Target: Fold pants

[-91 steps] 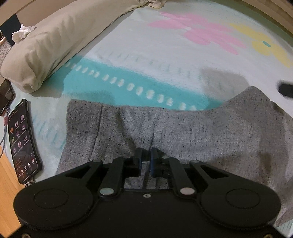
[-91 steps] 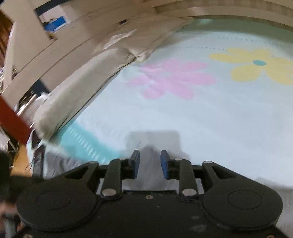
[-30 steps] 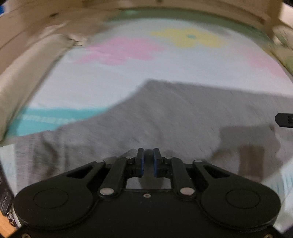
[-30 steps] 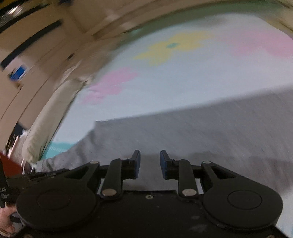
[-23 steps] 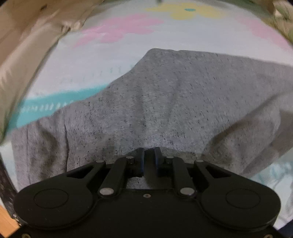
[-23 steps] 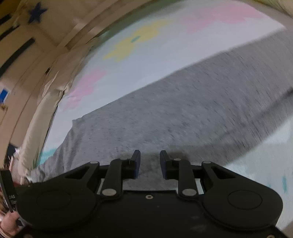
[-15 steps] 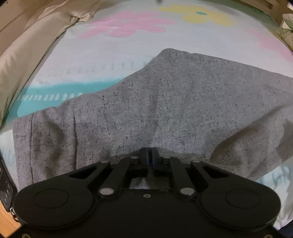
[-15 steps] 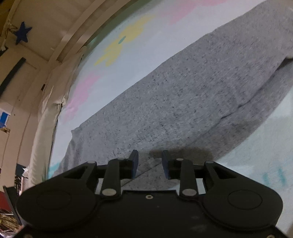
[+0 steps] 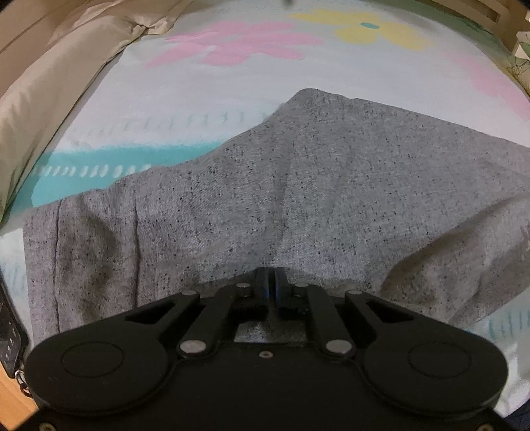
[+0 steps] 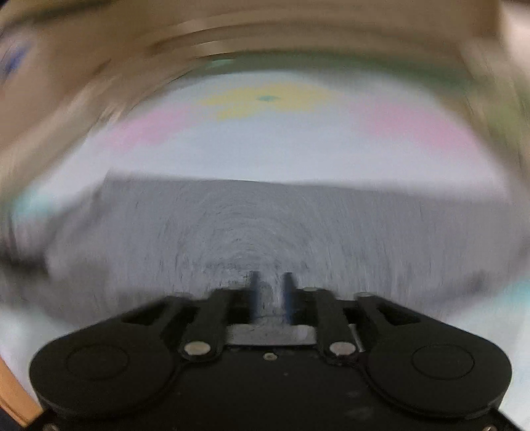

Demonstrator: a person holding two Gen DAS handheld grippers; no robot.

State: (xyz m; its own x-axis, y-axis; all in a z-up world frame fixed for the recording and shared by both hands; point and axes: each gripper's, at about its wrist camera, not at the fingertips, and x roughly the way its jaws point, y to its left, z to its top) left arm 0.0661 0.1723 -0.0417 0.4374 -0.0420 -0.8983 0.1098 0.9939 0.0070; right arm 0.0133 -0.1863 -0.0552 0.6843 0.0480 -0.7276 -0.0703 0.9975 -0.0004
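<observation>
Left wrist view is sharp: beige pillow far left, speckled grey pants spread on the flower-print sheet, left gripper just closed, pinching their near edge. Right view's a blur; right gripper has been opening, spread over the knit.

Left gripper newly clamped on pants

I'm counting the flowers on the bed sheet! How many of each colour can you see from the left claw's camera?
Pink flowers: 2, one whole, one partly cut off
Yellow flowers: 1
Total: 3
</observation>
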